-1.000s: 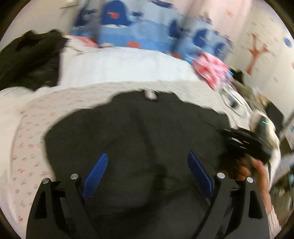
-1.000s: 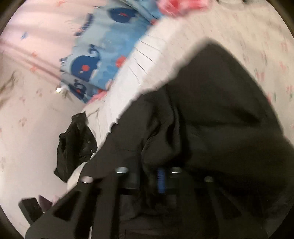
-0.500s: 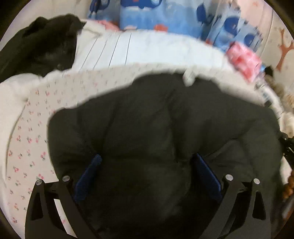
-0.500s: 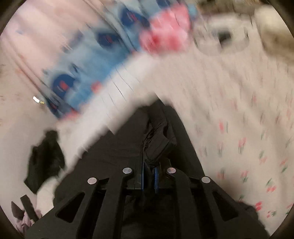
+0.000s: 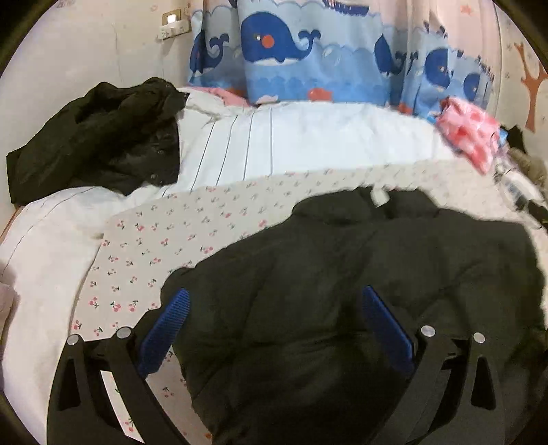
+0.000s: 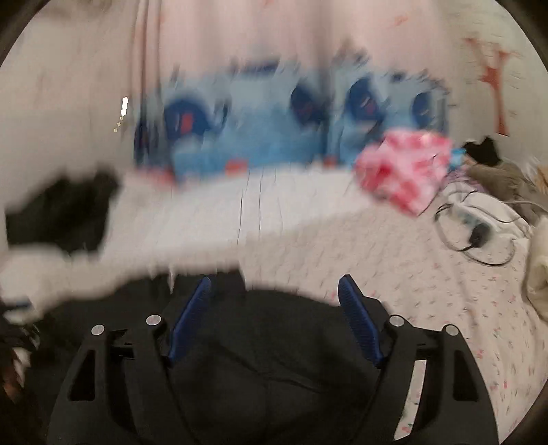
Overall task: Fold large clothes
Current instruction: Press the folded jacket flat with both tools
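one black jacket (image 5: 308,308) flat, collar twd curtain (image 5: 308,51).

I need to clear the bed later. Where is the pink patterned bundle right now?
In the left wrist view the pink bundle lies at the far right of the bed, below the whale curtain and beyond the black jacket.

A bed spread with a pale cherry-print sheet (image 5: 164,246) and a white, thin-striped duvet (image 5: 308,137) fills the room, set against a plain pinkish wall (image 5: 85,51) that bears a small white switch plate (image 5: 174,22). Behind the bed hangs a blue curtain printed with dark blue whales (image 5: 308,51), beside a pale pink curtain (image 6: 239,34). At the right, the wall carries an orange tree-shaped decal (image 5: 532,85), and the light is warm and dim.
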### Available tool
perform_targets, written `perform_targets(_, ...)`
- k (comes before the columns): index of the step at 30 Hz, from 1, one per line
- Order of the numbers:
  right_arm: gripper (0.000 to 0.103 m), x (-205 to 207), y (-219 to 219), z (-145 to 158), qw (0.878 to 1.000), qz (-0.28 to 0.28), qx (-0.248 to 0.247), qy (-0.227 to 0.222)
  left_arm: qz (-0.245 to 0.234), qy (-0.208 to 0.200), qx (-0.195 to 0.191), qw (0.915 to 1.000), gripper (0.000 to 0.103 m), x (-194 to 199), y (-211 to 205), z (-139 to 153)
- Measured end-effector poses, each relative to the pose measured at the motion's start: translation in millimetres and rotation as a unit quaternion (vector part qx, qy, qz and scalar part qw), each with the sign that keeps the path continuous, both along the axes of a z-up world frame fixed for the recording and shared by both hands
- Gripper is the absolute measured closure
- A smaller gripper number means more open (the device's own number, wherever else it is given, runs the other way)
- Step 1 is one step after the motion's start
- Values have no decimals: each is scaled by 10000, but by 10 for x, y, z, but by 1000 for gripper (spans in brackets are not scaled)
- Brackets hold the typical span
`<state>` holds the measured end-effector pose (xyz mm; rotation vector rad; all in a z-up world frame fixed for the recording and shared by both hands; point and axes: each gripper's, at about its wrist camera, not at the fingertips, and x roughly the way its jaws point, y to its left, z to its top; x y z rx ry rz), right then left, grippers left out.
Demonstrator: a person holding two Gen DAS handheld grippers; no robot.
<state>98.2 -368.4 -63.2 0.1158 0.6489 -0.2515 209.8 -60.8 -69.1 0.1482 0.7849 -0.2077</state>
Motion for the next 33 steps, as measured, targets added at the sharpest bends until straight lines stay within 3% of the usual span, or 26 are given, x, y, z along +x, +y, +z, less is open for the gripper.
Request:
perform_targets(2,29,194,-173,-454,9972,-140,438,595,-12,198,140,9997,6,63,-27,-244)
perform_targets(3,29,137,-292,-620,9940,-101,967,509,-84,251,13,9996,6,78,4,-328)
perform_targets(4,29,157,-312,-636,9932,-95,994,602,-94,260,-128,9995,6,70,31,-385)
perform_targets(6,30,68,-292,-519,9936,-85,758,831,28,199,15,9998,6,16,12,-378)
perform_targets(8,30,-14,-347,-308,9947,-201,912,437,213,-277,365,9987,6,-123,-56,-257)
perform_targets(9,29,-64,-350,-132,9957,-277,879,99,196,-649,430,9968,6,-223,-111,-142)
perform_targets(11,25,38,-393,104,9966,-264,736,-276,171,-1023,453,9936,6,-298,-186,26)
perform_targets(14,18,374,-316,220,9995,-124,148,-246,124,-1363,482,9894,6,-305,-303,176)
perform_targets(15,18,504,-336,159,9999,-72,-24,-120,122,-1356,548,9892,6,-252,-343,154)
perform_targets(18,18,851,-476,-415,9960,-139,-273,841,134,-1035,616,9926,6,-45,-363,-49)
perform_targets(19,18,925,-593,-677,9932,-148,105,1148,123,-833,642,9944,6,25,-363,-162)
perform_targets(20,17,908,-708,-751,9929,-198,558,1034,71,-640,487,9967,6,76,-343,-258)
perform_targets(21,17,904,-736,-740,9923,-204,639,1043,118,-566,352,9977,6,108,-302,-311)
perform_targets(24,17,883,-664,-625,9923,-149,452,1144,180,-550,360,9977,6,96,-243,-364)
perform_targets(26,17,614,-562,-339,9979,112,437,468,211,-583,452,9971,6,76,-243,-391)
perform_targets(28,16,447,-475,-261,9987,293,313,265,229,-597,450,9969,6,67,-238,-413)
perform_targets(30,7,467,-483,-529,9964,387,153,737,233,-611,450,9968,6,51,-243,-429)
perform_targets(33,7,530,-637,-672,9928,435,662,902,204,-628,443,9968,6,44,-248,-412)
